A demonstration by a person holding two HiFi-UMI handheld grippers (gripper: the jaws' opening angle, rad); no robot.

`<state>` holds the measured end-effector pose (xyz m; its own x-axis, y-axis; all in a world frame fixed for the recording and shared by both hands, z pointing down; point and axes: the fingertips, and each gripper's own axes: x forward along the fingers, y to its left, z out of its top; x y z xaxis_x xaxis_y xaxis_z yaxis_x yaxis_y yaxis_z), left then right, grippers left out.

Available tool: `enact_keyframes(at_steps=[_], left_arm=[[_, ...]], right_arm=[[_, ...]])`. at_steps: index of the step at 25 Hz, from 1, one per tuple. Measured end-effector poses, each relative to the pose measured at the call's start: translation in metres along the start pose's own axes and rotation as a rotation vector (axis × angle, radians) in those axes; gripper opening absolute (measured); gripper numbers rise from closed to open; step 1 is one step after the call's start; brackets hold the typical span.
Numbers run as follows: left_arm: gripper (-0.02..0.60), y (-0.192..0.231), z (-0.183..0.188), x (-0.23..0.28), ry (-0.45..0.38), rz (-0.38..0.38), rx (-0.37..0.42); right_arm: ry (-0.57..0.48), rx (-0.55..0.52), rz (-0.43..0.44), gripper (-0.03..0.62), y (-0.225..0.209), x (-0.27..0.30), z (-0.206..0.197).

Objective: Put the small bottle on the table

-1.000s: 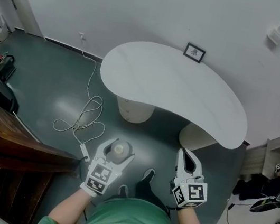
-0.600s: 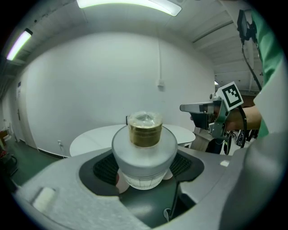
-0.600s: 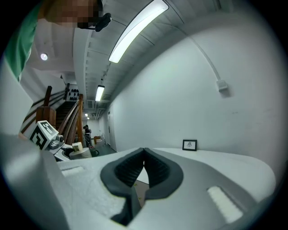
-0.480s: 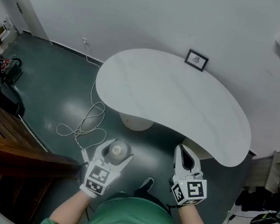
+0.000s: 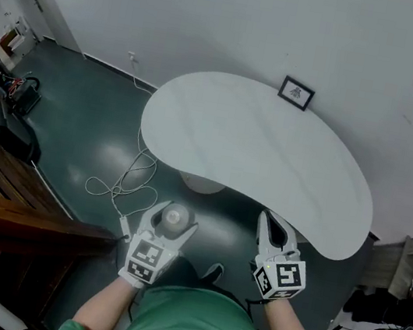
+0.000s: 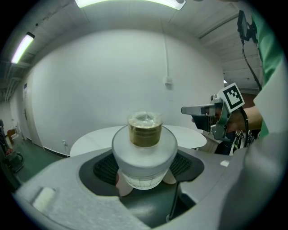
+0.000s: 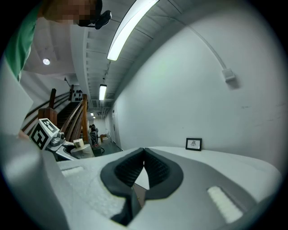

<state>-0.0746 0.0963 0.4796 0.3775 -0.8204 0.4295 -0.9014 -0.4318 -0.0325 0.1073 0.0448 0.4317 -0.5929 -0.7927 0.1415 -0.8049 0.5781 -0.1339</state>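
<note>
Your left gripper (image 5: 172, 223) clamps the bottle (image 6: 144, 143), off the table (image 5: 257, 145)'s near edge. Right gripper (image 5: 272, 226) jaws touch. Bottle markings unreadable.

Small bottle (image 6: 144, 148) in left tool (image 5: 174, 218), right tool (image 5: 275, 226) alongside, table (image 5: 256, 153) ahead

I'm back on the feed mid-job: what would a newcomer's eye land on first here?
First, the small bottle with its brownish top, clamped in the left tongs above the dark floor, short of the table. Next, the white kidney-shaped table ahead, with a small framed picture at its far edge by the wall. The right tongs are shut on nothing.
</note>
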Motion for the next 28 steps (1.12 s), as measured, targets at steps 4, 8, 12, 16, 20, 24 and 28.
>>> enact_keyframes(at_steps=[4,8,12,16,20,24,28], left_arm=[[0.342,0.006,0.003,0.013,0.007,-0.006,0.000],[0.342,0.017,0.009,0.033,0.006,-0.018,0.011],[0.342,0.031,0.014,0.058,0.001,-0.038,0.031],[0.342,0.055,0.017,0.086,0.010,-0.062,0.051],[0.342,0.083,0.023,0.115,0.023,-0.092,0.077],[0.342,0.107,0.030,0.146,0.023,-0.124,0.109],[0.342,0.118,0.031,0.174,0.032,-0.168,0.130]], right_arm=[[0.008,0.001,-0.001,0.003,-0.006,0.010,0.001],[0.023,0.001,-0.014,0.003,-0.016,0.024,-0.001],[0.031,0.001,-0.048,0.003,-0.028,0.040,0.000],[0.041,0.000,-0.082,0.003,-0.039,0.066,0.002],[0.063,0.005,-0.117,0.003,-0.047,0.099,0.006],[0.072,0.005,-0.147,0.003,-0.056,0.129,0.009],[0.082,0.008,-0.172,0.003,-0.061,0.151,0.009]])
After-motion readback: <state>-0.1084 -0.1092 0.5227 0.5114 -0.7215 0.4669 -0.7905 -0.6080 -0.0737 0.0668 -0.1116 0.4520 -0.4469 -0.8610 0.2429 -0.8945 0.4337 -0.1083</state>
